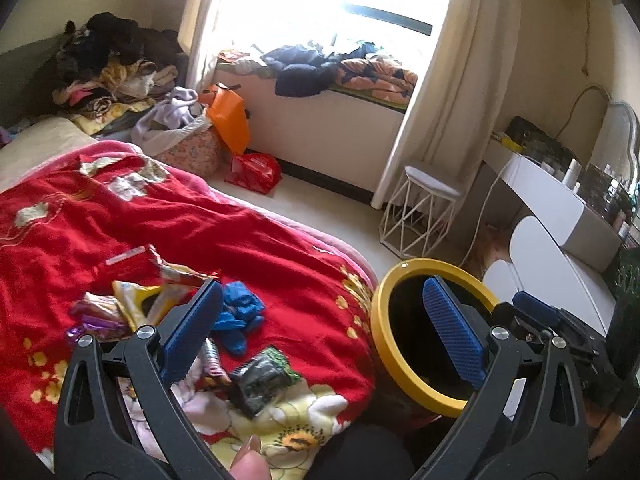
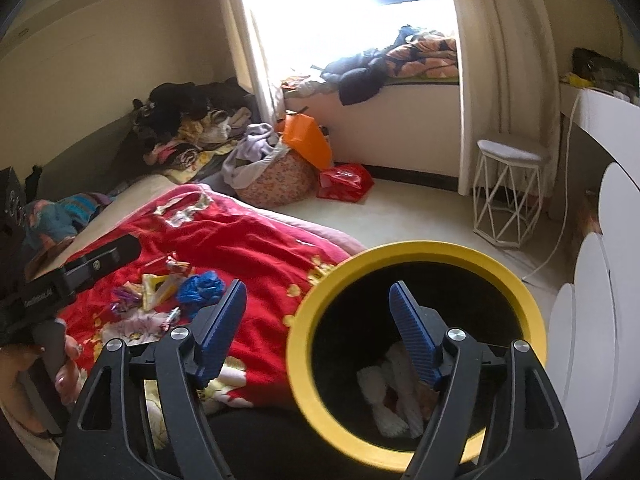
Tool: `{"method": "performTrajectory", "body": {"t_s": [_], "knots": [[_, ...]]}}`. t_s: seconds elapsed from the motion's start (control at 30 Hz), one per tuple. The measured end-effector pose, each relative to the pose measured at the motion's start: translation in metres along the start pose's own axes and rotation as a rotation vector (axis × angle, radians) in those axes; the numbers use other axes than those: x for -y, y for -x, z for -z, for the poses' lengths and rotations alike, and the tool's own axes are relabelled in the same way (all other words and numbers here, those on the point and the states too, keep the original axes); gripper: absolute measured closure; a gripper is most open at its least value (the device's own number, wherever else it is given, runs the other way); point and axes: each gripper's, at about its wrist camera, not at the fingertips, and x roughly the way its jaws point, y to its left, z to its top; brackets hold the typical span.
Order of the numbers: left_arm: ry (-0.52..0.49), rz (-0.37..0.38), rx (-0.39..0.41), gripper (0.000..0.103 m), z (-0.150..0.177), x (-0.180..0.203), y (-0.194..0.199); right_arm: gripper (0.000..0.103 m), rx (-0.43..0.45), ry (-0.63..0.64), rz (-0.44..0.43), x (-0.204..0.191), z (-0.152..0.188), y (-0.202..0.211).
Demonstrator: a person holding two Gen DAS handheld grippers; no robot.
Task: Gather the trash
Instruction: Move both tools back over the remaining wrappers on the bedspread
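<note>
Right wrist view, open right tool [image 2: 316,332] above yellow-rimmed bin [image 2: 416,256], wrappers [image 2: 160,288] left

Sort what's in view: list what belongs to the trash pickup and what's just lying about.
For the job:
wrappers
blue wad
black packet
bin
left tongs, open
right tongs, open

Lying about:
blanket
clothes pile
orange bag
red bag
stool

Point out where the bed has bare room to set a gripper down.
Free: the red blanket between the blue glove and the yellow-rimmed bin, and beyond the wrappers toward the floor. Crowded: the wrapper cluster and black packet near the left gripper.
</note>
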Motion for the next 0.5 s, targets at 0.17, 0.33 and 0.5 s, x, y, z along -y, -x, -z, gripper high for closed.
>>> {"method": "performTrajectory", "body": {"t_s": [0.17,0.33,0.5], "knots": [[0.015,-0.022,0.022,0.011,-0.004,-0.013,0.009,0.03,0.0,0.029,-0.036,-0.019,-0.002,-0.003],[0.027,-0.041,0.037,0.011,-0.007,-0.024,0.015,0.029,-0.01,0.062,-0.068,-0.039,-0.004,-0.007],[0.045,-0.061,0.048,0.011,-0.008,-0.037,0.021,0.029,-0.024,0.099,-0.097,-0.059,-0.004,-0.014]]}}
